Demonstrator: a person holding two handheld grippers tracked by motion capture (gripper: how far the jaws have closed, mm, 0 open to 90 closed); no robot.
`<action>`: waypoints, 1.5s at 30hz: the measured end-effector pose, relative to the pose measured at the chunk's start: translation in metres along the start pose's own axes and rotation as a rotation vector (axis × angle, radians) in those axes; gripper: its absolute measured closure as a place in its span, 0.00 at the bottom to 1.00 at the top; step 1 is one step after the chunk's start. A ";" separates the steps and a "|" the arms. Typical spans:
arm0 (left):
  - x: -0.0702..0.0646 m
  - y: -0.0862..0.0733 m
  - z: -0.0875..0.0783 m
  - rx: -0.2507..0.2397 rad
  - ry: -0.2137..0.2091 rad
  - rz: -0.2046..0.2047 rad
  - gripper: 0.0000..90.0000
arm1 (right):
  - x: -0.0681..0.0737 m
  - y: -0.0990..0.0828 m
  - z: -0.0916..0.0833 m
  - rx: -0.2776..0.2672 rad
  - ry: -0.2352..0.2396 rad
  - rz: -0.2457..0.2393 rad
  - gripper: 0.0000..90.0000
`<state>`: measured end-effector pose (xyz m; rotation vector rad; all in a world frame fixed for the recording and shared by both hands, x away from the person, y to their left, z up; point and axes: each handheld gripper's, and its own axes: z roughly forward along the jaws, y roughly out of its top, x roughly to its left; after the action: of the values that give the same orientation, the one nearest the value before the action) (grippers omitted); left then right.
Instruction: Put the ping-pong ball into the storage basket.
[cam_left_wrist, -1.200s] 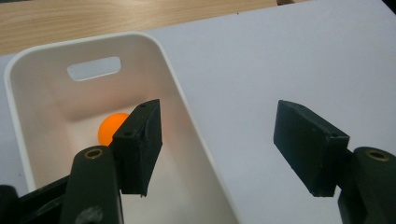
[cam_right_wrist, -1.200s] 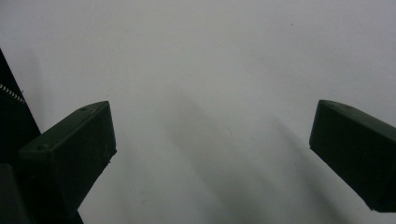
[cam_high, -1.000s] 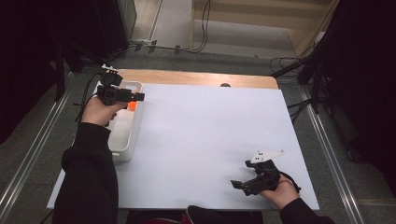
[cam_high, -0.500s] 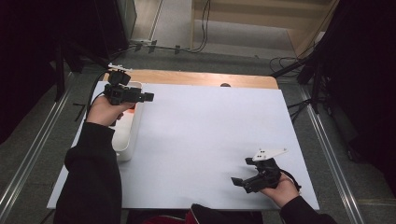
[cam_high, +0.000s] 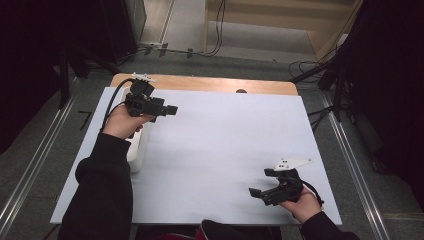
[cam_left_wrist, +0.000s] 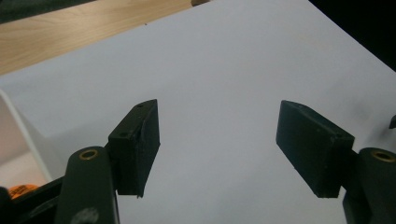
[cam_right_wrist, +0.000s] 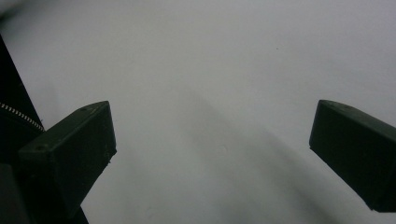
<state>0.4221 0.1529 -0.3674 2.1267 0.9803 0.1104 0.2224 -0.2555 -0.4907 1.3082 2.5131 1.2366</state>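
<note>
My left gripper (cam_high: 171, 110) hovers at the far left of the white sheet (cam_high: 225, 140), just past the far end of a white bin (cam_high: 136, 150), with its jaws pointing right. In the left gripper view, this gripper (cam_left_wrist: 219, 140) stands open with bare sheet between its jaws, which have just opened a little wider. The bin's wall (cam_left_wrist: 18, 140) shows at that view's left edge, with a bit of something orange (cam_left_wrist: 21, 190) inside it. My right gripper (cam_high: 261, 183) rests low at the near right of the sheet, jaws pointing left. The right gripper (cam_right_wrist: 210, 154) is wide open and holds nothing.
A strip of wooden tabletop (cam_high: 210, 84) runs along the far edge of the sheet. Black stands and cables crowd the floor beyond the table and to its right. A dark sleeve (cam_high: 102, 190) lies along the bin's near end.
My left hand has moved right, off the bin and out over the white sheet. The orange thing seen in the bin earlier is now hidden in the high view. The right hand has stayed put.
</note>
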 end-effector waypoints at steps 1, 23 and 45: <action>-0.002 0.000 0.003 0.002 -0.011 0.003 0.34 | 0.000 0.000 0.000 0.004 -0.001 -0.001 0.00; -0.036 -0.004 0.027 0.041 -0.071 0.060 0.29 | -0.001 -0.002 -0.001 0.005 -0.009 -0.008 0.00; -0.060 -0.037 0.027 0.012 -0.128 0.112 0.29 | -0.001 -0.003 -0.002 0.000 -0.014 -0.005 0.00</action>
<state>0.3681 0.1103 -0.3979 2.1703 0.7897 0.0229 0.2199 -0.2582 -0.4918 1.3050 2.5052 1.2227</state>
